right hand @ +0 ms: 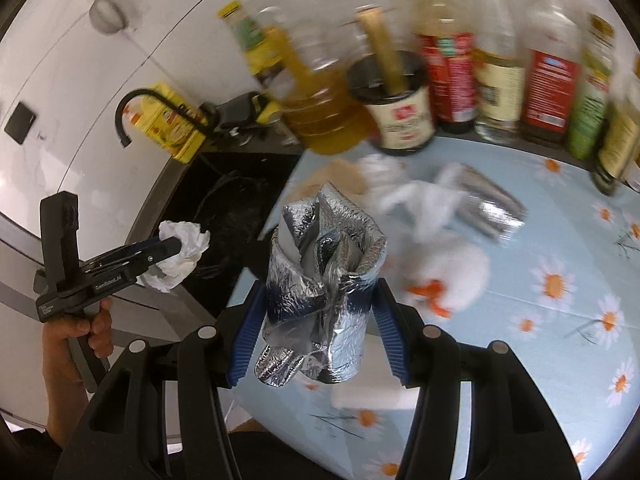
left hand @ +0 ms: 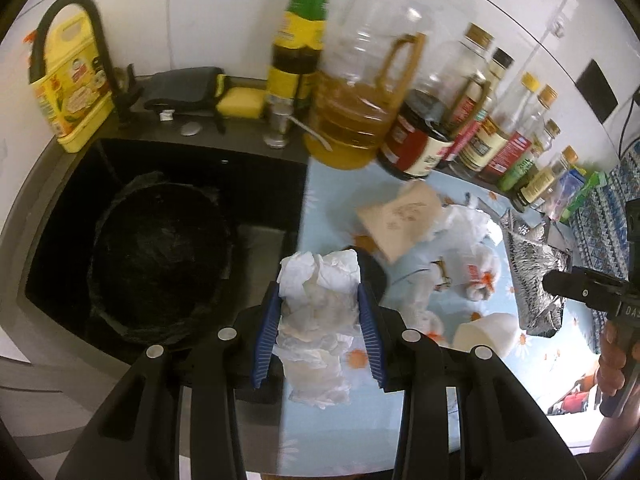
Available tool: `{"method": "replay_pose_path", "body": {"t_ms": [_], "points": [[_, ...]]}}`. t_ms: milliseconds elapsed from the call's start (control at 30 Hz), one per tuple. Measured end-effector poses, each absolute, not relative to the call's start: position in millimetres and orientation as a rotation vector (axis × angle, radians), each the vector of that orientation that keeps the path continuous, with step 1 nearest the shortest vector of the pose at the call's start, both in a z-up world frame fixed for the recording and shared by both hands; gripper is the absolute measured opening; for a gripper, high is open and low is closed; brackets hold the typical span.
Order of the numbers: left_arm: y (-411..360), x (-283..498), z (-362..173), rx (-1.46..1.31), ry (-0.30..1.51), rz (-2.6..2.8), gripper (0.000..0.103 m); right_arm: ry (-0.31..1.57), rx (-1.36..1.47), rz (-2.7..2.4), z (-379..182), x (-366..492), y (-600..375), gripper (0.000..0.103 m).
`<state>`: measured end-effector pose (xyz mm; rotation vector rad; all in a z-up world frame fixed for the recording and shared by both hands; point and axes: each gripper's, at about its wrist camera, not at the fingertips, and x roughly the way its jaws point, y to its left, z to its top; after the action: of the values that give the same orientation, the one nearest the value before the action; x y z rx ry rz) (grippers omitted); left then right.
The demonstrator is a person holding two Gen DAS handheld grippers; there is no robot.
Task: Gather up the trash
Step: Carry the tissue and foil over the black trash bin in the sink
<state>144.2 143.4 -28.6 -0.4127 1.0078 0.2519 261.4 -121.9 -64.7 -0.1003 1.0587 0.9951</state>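
While the left gripper (left hand: pixel 320 312) clamps a crumpled white paper tissue (left hand: pixel 316 320) near the black sink's edge (left hand: pixel 298 200), the right gripper (right hand: pixel 316 320) clamps a crushed silver foil bag (right hand: pixel 320 288).

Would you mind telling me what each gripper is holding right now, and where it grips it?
Left gripper: crumpled white tissue, pinched across its middle. Right gripper: crumpled silver foil bag, clamped around its middle.

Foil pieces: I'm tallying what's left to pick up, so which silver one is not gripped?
The flatter foil bag lying on the flowered tablecloth, below the bottle row. The other, the crumpled foil bundle, is clamped in the right gripper.
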Motion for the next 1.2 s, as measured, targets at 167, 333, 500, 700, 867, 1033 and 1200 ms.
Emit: {"method": "replay_pose_path", "body": {"t_ms": [167,333,500,700,867,1033,1200], "points": [[186,130,-33,-0.430,1.020,0.247,0.037,1.075,-0.118,1.011,-66,240,-73,0.055],[229,118,-41,-0.443,1.024,0.238,0.037,1.091,-0.135,1.012,-70,217,-23,0.055],[272,109,-52,-0.466,1.024,0.217,0.037,1.117,-0.152,0.998,-80,197,31,0.055],[313,97,-67,-0.485,1.044,0.192,0.037,1.152,-0.140,0.998,-90,179,85,0.055],[341,91,-84,-0.516,1.074,0.173,0.037,1.163,-0.141,1.019,-92,166,128,0.055],[361,90,-89,-0.539,1.073,0.153,0.039,1.173,-0.144,1.018,-95,167,165,0.056],[379,98,-92,-0.546,1.070,0.131,0.039,1.186,-0.149,1.012,-98,174,196,0.056]]}}
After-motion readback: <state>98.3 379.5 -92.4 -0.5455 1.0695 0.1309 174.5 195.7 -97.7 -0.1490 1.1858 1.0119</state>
